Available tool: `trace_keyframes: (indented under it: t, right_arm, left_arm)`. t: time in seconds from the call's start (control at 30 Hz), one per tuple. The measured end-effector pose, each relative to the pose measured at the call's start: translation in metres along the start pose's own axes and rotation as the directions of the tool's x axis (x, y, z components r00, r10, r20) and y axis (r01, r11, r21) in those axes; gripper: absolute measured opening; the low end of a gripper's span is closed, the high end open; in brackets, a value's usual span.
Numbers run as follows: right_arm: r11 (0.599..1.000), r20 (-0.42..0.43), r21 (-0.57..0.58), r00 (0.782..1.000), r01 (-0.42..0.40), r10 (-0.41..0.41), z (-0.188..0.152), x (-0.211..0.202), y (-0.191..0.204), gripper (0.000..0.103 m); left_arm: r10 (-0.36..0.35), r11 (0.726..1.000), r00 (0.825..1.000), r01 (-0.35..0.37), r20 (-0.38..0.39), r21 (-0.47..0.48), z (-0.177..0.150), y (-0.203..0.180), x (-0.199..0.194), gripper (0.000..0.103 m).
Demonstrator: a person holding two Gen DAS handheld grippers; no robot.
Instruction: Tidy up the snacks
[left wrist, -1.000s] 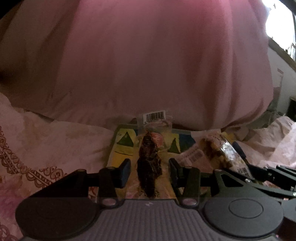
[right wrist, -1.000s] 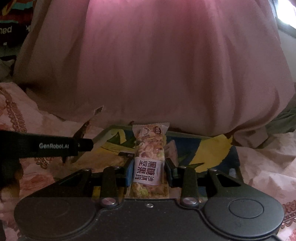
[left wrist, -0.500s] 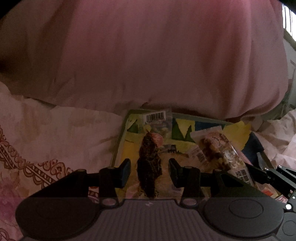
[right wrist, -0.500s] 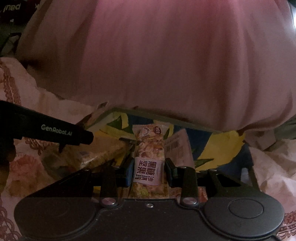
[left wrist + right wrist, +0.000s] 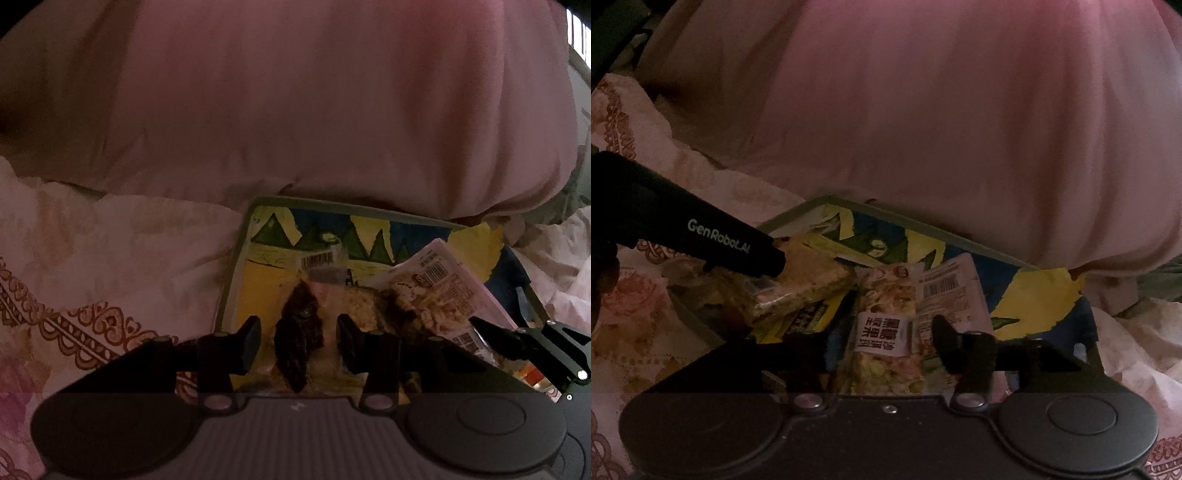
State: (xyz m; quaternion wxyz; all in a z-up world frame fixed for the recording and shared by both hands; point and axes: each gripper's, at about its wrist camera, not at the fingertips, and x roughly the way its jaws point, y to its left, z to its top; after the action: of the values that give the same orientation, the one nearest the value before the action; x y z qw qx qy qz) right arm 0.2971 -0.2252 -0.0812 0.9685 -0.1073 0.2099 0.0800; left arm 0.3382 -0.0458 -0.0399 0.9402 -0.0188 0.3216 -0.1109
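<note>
Snacks are landing on the tray (image 5: 1015,254) — right claw (image 5: 882,343) opening around the nut bar (image 5: 882,332); left claw (image 5: 299,341), lettered "GenRobot.AI", gripping a clear dark-snack packet (image 5: 299,332).

Matte black left gripper (image 5: 299,341): ribbed grey deck, blocky pads, silver screws at each finger root, round discs either side. Right gripper (image 5: 882,343) matches. White "GenRobot.AI" lettering on the bar at nine o'clock.
</note>
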Motion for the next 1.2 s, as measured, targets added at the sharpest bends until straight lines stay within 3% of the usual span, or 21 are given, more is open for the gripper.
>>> trace_keyframes:
  t: [0.27, 0.33, 0.4, 0.73, 1.2]
  right_arm:
    - [0.999, 0.045, 0.024, 0.999, 0.026, -0.028, 0.002, -0.016, -0.005, 0.077]
    - [0.998, 0.067, 0.046, 0.997, 0.046, -0.049, 0.003, -0.024, -0.008, 0.091]
    - [0.996, 0.088, 0.071, 0.994, 0.061, -0.067, 0.004, -0.034, -0.011, 0.095]
    - [0.975, 0.139, 0.197, 0.981, 0.104, -0.133, 0.011, -0.088, -0.038, 0.102]
    - [0.940, 0.122, 0.317, 0.977, 0.128, -0.174, -0.007, -0.157, -0.059, 0.102]
  left_arm:
    - [-0.003, 1.000, 1.000, 0.003, 0.003, -0.031, 0.003, 0.004, -0.002, 0.056]
    - [-0.004, 0.999, 1.000, 0.005, 0.010, -0.049, 0.004, 0.006, -0.006, 0.063]
    - [-0.005, 0.997, 1.000, 0.007, 0.025, -0.074, 0.004, 0.009, -0.012, 0.070]
    - [0.052, 0.995, 0.990, -0.040, 0.129, -0.096, -0.005, 0.010, -0.062, 0.099]
    - [0.109, 0.992, 0.977, -0.095, 0.185, -0.080, -0.039, 0.003, -0.131, 0.102]
